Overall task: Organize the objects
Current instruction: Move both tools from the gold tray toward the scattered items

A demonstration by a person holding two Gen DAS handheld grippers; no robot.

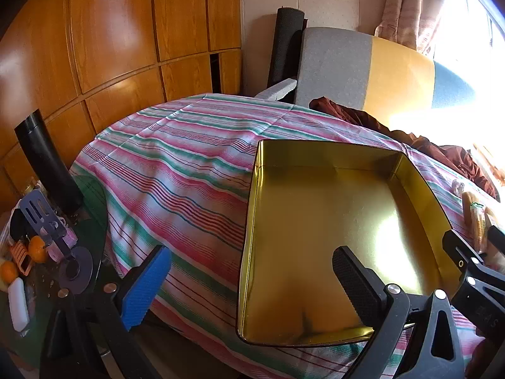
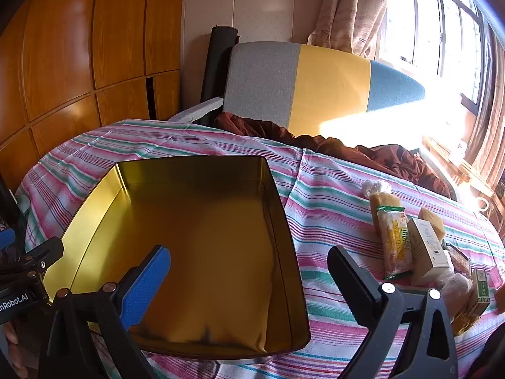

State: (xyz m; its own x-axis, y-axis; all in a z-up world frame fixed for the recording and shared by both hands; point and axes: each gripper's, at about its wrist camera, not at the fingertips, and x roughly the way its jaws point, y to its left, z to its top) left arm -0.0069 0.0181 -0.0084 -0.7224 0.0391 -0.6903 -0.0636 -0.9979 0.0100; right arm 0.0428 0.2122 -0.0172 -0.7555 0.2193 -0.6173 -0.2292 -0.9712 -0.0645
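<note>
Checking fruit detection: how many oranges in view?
2, both in the left wrist view only, on the cluttered side table at far left: one orange beside the purple slotted spatula, one lower, at the frame edge. Clutter may hide more.

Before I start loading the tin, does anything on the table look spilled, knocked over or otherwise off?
Nothing looks spilled or broken. The gold tin sits flat and empty on the striped cloth. The snack packets and small boxes lie in a loose jumble to its right, still unsorted. Both grippers, left and right, are open and hold nothing.
</note>
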